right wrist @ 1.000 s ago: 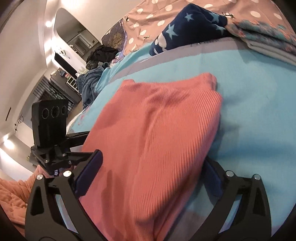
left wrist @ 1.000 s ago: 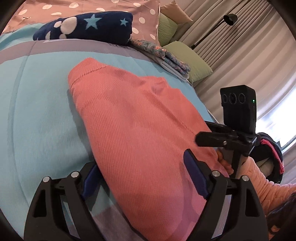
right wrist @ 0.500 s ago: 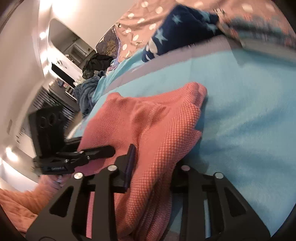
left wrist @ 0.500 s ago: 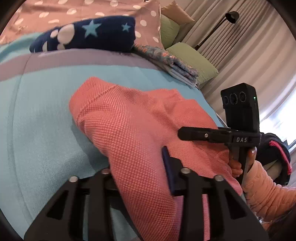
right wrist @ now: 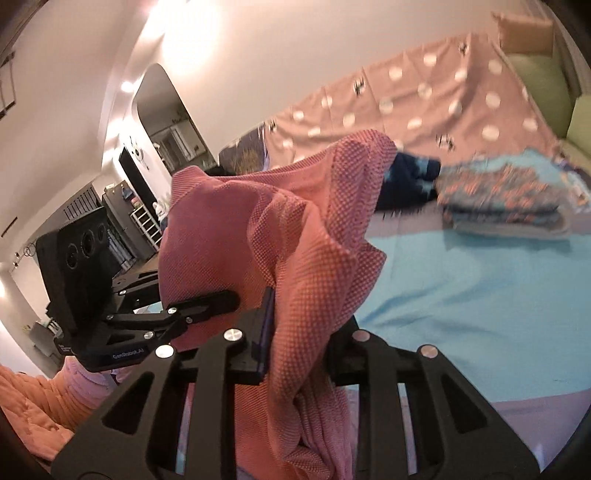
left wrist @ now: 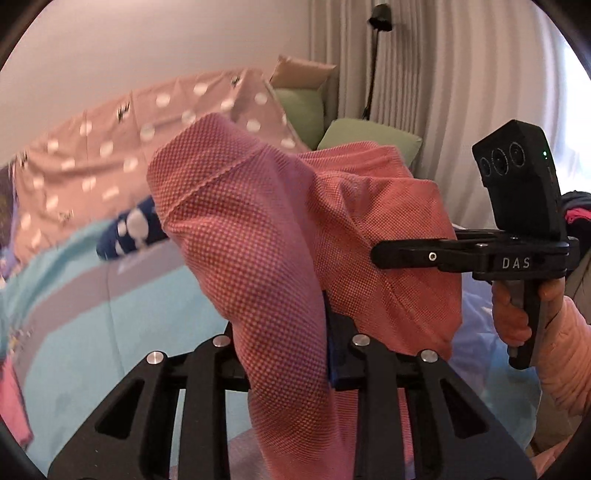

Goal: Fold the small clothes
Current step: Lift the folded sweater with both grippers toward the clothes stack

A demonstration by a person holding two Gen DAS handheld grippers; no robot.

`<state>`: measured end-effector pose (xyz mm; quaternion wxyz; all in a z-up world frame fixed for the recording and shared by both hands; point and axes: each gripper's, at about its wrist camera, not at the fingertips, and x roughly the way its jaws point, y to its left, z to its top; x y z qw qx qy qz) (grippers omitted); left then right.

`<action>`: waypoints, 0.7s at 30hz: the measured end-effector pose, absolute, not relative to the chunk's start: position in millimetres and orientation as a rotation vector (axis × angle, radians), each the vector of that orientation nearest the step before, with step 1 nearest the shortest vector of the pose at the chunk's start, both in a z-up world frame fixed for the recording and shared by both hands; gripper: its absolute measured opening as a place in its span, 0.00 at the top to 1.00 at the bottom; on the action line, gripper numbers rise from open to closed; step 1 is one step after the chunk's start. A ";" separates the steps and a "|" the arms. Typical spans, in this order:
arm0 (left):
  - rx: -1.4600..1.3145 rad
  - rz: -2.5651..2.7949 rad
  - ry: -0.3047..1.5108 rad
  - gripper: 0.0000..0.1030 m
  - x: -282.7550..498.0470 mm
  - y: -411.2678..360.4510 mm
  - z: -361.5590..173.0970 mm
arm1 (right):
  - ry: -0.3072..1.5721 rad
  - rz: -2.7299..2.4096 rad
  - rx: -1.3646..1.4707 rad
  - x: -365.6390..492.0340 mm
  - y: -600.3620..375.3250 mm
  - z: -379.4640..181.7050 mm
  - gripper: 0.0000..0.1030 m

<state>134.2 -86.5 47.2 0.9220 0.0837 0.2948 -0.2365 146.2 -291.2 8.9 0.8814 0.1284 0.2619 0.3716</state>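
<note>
A coral knit garment [left wrist: 258, 229] hangs lifted off the turquoise bed cover [left wrist: 74, 332], bunched and draped over both sets of fingers. My left gripper [left wrist: 284, 332] has its jaws closing with a fold of the cloth pinched between the pads. In the right wrist view the same garment [right wrist: 295, 236] runs through my right gripper [right wrist: 303, 325], whose jaws are also closing on a fold. Each view shows the other gripper alongside: the right gripper [left wrist: 388, 254] clamps the cloth's right side, held by a hand [left wrist: 517, 321], and the left gripper [right wrist: 218, 302] clamps its left side.
At the head of the bed lie a navy star blanket [left wrist: 129, 229], a folded floral stack [right wrist: 506, 199] and a pink polka-dot cover [left wrist: 110, 147]. Green pillows [left wrist: 369, 136], a floor lamp [left wrist: 380, 18] and curtains stand at the right. Bare turquoise cover [right wrist: 480, 295] spreads below.
Both grippers went from wide open around the flat garment to clamped on its edges. They then rose together, lifting the garment off the bed; the views tilted up toward the wall.
</note>
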 end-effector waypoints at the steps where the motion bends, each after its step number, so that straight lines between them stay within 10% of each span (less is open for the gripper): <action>1: 0.183 -0.487 0.587 0.74 128.4 -91.8 54.3 | 0.521 0.766 0.261 139.1 -295.2 15.4 0.78; 21: 0.300 -0.553 0.372 0.74 200.6 -221.8 191.7 | 0.261 0.512 0.231 201.9 -418.0 163.0 0.80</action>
